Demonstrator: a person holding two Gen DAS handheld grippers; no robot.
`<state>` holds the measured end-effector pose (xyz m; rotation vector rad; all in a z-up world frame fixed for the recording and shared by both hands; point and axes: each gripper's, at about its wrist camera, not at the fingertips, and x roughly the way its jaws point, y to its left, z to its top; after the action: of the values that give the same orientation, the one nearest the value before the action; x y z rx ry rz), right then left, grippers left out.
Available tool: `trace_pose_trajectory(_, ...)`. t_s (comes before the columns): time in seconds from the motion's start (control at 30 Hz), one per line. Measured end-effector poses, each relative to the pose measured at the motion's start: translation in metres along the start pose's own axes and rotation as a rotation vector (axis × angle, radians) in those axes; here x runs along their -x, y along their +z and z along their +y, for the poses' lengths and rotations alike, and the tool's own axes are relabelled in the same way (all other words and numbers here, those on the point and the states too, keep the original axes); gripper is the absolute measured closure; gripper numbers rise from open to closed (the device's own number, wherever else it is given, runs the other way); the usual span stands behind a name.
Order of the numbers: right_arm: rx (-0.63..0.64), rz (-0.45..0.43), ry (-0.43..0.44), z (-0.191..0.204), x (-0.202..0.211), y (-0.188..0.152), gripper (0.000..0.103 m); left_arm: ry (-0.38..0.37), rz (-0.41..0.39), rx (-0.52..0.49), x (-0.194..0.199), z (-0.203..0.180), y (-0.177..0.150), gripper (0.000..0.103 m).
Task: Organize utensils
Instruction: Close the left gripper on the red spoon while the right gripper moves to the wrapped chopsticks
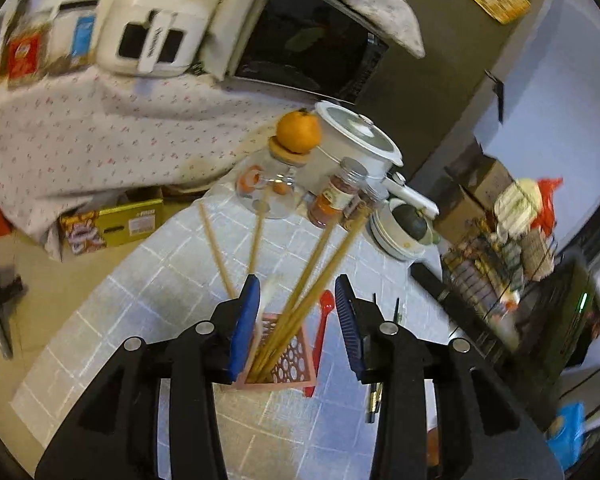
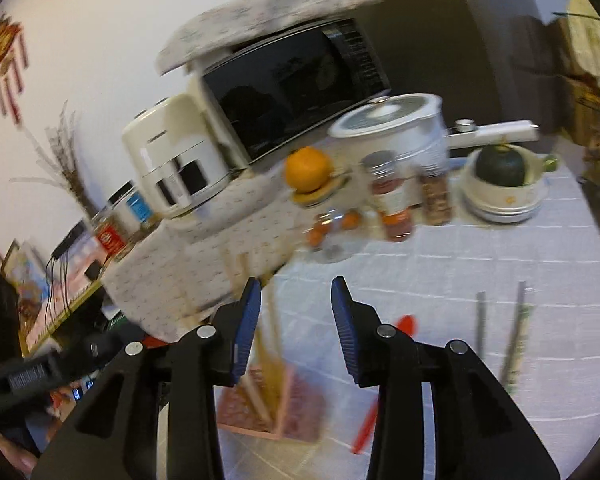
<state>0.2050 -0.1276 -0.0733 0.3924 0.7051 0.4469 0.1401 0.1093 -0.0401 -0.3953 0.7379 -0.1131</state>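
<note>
A pink perforated holder [image 1: 288,360] stands on the tiled tablecloth with several wooden chopsticks [image 1: 320,256] leaning out of it. A red spoon [image 1: 323,320] lies flat just right of the holder. My left gripper [image 1: 297,282] hovers over the holder and is open; the chopsticks rise between its blue pads without being pressed. The right wrist view is blurred. It shows the holder [image 2: 296,412] below my open right gripper [image 2: 296,282], the red spoon [image 2: 364,428] by its right finger, and two dark chopsticks [image 2: 516,336] lying on the cloth to the right.
Behind the holder stand a glass jar [image 1: 268,192] with an orange [image 1: 299,131] on its lid, spice jars [image 1: 334,196], a white pot [image 1: 356,140] and stacked bowls [image 1: 396,240]. A microwave [image 1: 308,40] sits further back. The table edge runs along the left.
</note>
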Motion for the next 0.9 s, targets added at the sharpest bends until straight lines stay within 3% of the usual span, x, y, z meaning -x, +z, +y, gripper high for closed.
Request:
trace_pose_trajectory(0.17,-0.092,0.087,-0.123,-0.05,0.025,0.022,0.065,0.002,0.056,-0.159,-0.015,-0.049,-0.021,0.064)
trace_pose_trajectory(0.47,-0.171,0.251,-0.227,-0.109,0.032,0.019,0.065,0.012,0.236,-0.359,-0.084,-0.122,-0.065,0.062)
trace_pose_trajectory(0.67,-0.272,0.292,-0.23,-0.139,0.035,0.021,0.065,0.046,0.35,-0.379,-0.144,-0.141,-0.076,0.062)
trace_pose_trajectory(0.9,-0.369,0.284,-0.213,-0.163,0.043,0.027,0.065,0.209,0.433,-0.383,-0.226,-0.139,-0.067,0.057)
